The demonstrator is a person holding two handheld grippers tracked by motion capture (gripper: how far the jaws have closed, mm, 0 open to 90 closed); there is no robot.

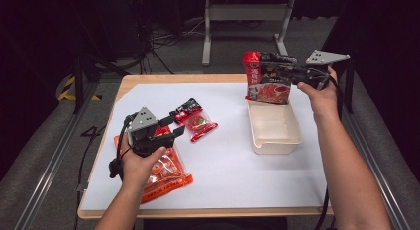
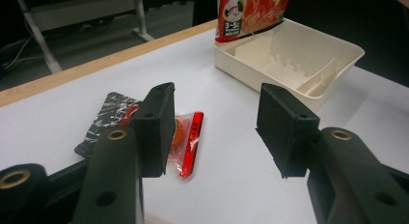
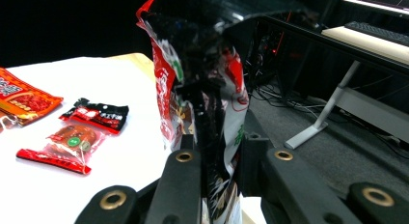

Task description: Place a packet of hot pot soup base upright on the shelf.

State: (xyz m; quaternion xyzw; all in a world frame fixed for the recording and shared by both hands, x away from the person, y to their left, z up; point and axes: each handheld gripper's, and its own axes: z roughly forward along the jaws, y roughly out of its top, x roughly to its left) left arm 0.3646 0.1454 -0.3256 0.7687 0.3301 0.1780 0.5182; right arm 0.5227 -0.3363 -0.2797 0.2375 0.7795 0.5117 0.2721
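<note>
Near left: left gripper point(image 1: 171, 127) hovering over the large orange packet point(image 1: 166, 173), jaws apart, empty. Just beyond: two small sachets point(image 1: 194, 118). Far right: right gripper point(image 1: 289, 71) clamped on red snack bag point(image 1: 267, 79), upright above cream tray point(image 1: 275, 127).

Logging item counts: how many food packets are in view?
4. A tall bag in the right gripper over the tray; two small packets mid-table; a big orange one under the left hand.
</note>
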